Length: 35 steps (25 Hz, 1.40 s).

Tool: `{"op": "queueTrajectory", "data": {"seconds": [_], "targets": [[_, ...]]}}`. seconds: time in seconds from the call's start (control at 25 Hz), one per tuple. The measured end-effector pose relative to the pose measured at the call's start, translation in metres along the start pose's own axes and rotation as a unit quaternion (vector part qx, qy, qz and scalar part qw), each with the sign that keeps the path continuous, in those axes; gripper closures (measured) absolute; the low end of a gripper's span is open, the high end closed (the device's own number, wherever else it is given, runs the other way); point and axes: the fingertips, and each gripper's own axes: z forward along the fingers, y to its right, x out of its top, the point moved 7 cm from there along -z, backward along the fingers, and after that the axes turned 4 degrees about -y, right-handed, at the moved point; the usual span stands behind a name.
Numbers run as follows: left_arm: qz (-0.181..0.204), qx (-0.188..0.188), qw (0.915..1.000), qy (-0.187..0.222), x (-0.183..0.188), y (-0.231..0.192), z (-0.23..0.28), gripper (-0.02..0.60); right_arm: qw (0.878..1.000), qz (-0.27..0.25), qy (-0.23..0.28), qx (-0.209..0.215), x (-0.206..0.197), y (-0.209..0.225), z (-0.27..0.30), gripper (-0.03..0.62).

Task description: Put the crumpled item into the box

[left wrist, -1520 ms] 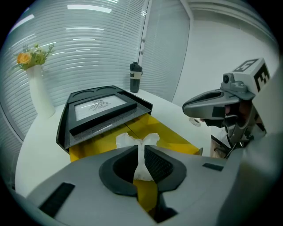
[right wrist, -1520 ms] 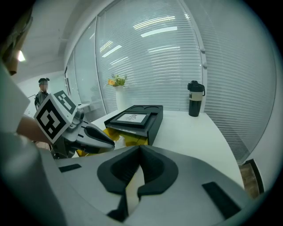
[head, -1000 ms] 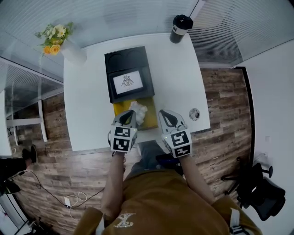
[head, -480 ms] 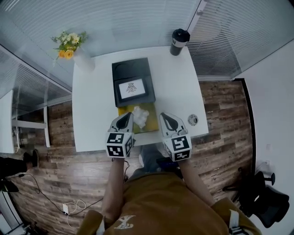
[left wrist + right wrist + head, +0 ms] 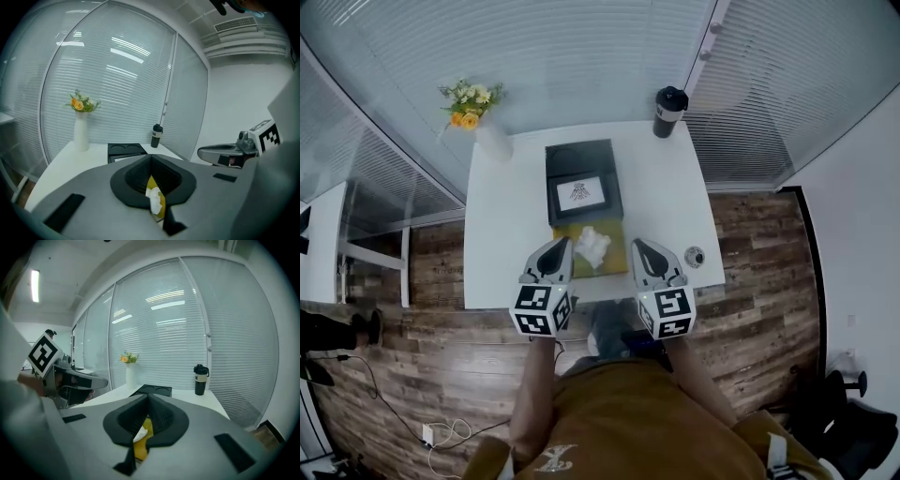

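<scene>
A crumpled white paper [image 5: 592,246] lies on a flat yellow box or tray [image 5: 615,262] at the front edge of the white table [image 5: 502,253]. Just behind it sits a black box [image 5: 581,183] with a white label. My left gripper [image 5: 555,247] hangs at the paper's left and my right gripper [image 5: 639,247] at its right; both are shut and hold nothing. In the left gripper view the paper [image 5: 153,199] and some yellow show below the closed jaws of the left gripper [image 5: 151,158]. The right gripper [image 5: 149,397] likewise shows the paper [image 5: 138,433].
A white vase of flowers [image 5: 492,141] stands at the table's far left corner and a black tumbler [image 5: 669,111] at the far right corner. A small round object [image 5: 694,255] lies near the front right edge. Blinds close off the far side; wooden floor surrounds the table.
The head view has pulled back, so the table looks smaller and sits higher in the frame. Both grippers stay shut on either side of the paper, drawn slightly toward me.
</scene>
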Motion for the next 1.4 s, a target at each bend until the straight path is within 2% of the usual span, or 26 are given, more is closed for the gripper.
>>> {"op": "queueTrajectory", "data": {"seconds": [0.24, 0.56, 1.4], "targets": [[0.001, 0.008, 0.9994, 0.034, 0.013, 0.007, -0.026, 0.557, 0.999, -0.003, 0.037, -0.008, 0.019, -0.003, -0.022, 0.582], [0.024, 0.022, 0.9979, 0.056, 0.024, 0.018, -0.051, 0.557, 0.998, -0.011, 0.060, -0.010, 0.025, -0.011, -0.044, 0.582], [0.021, 0.025, 0.9970, 0.070, 0.021, 0.023, -0.065, 0.557, 0.997, -0.025, 0.073, -0.023, 0.025, -0.017, -0.060, 0.582]]}}
